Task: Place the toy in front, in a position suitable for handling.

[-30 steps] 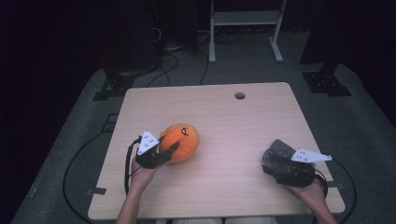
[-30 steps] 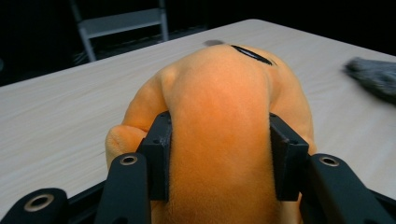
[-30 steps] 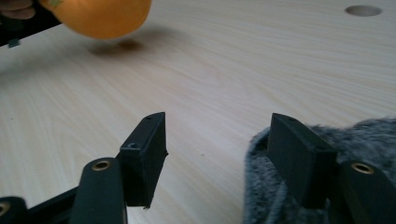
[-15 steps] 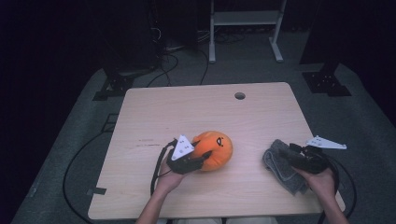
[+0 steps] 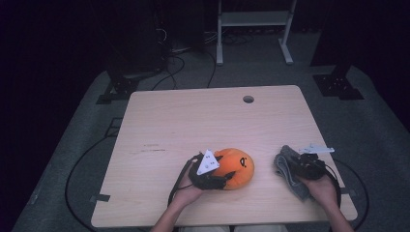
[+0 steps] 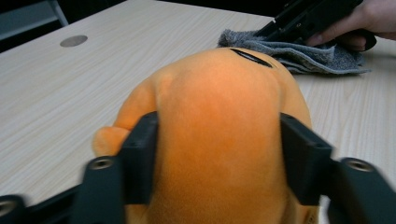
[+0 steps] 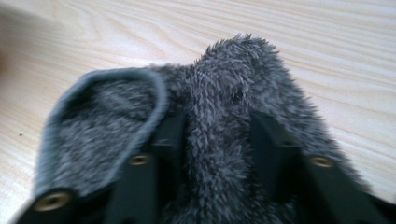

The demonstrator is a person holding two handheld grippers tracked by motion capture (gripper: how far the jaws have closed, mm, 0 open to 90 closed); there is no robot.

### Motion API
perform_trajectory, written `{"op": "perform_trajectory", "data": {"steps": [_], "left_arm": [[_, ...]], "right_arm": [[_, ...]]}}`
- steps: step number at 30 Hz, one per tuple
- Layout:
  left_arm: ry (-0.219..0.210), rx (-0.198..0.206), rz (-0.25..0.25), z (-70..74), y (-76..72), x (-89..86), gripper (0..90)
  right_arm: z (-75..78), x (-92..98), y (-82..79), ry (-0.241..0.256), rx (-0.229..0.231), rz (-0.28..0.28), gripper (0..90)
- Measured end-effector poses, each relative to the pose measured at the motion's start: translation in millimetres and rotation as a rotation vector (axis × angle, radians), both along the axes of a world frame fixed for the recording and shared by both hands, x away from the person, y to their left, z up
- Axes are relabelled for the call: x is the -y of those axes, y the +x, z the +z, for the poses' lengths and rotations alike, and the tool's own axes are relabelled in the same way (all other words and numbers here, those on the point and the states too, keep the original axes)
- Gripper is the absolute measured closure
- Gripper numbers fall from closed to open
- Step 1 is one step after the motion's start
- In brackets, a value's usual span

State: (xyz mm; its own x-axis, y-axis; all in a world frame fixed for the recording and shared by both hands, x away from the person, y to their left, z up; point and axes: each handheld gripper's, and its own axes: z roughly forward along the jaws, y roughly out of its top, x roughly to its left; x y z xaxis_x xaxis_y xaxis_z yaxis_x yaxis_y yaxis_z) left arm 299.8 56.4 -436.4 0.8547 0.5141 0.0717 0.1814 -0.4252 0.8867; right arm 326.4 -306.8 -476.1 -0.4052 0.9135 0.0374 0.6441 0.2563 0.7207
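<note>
An orange plush toy (image 5: pixel 235 167) with black face marks rests on the wooden table (image 5: pixel 208 121) near its front edge. My left gripper (image 5: pixel 216 175) is shut on it; in the left gripper view the jaws squeeze both sides of the orange plush toy (image 6: pixel 219 135), with my left gripper (image 6: pixel 219 154) low in frame. A grey fluffy cloth (image 5: pixel 289 171) lies crumpled at the front right. My right gripper (image 5: pixel 300 166) is shut on a fold of it, and the right gripper view has the grey cloth (image 7: pixel 219 116) pinched between the jaws of my right gripper (image 7: pixel 217 140).
A round cable hole (image 5: pixel 248 99) sits near the table's far edge. Black cables (image 5: pixel 77 169) trail over the grey carpet to the left. A white metal frame (image 5: pixel 254 24) and dark stands are behind the table. In the left gripper view the right hand (image 6: pixel 369 18) is behind the cloth.
My left gripper has carried the orange plush toy from the left side toward the table's centre-right. My right gripper stayed near the front right with the cloth, shifting only slightly.
</note>
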Motion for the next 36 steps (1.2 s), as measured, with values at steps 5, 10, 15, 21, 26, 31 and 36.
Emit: {"op": "perform_trajectory", "data": {"steps": [5, 10, 15, 21, 26, 31, 36], "left_arm": [[-0.059, -0.055, 0.023, 11.6, 1.7, -12.0, 11.1], [-0.038, -0.036, 0.025, 11.8, 4.0, -23.1, 24.5], [-0.003, -0.033, -0.002, 4.0, 5.0, -20.0, 38.4], [-0.001, -0.033, 0.018, -2.9, 6.0, -19.7, 41.5], [0.002, -0.033, 0.02, -3.7, 6.7, -18.3, 42.2], [0.013, -0.024, 0.021, -4.3, 5.8, -17.1, 42.2], [0.022, -0.021, 0.001, -6.8, 5.2, -14.6, 42.0]], "right_arm": [[1.5, -1.7, 0.3, 0.004, -0.016, 0.02, 79.7], [4.6, 3.2, 0.6, 0.036, -0.039, 0.019, 81.2], [21.4, 3.1, -6.9, 0.082, 0.012, 0.053, 81.4], [70.8, -32.9, -34.8, 0.184, 0.171, 0.26, 81.4], [81.8, -72.9, -48.2, 0.2, 0.214, 0.421, 81.3], [64.4, -106.1, -43.2, 0.123, 0.194, 0.477, 75.5], [57.2, -107.8, -37.1, 0.138, 0.223, 0.468, 57.2]]}}
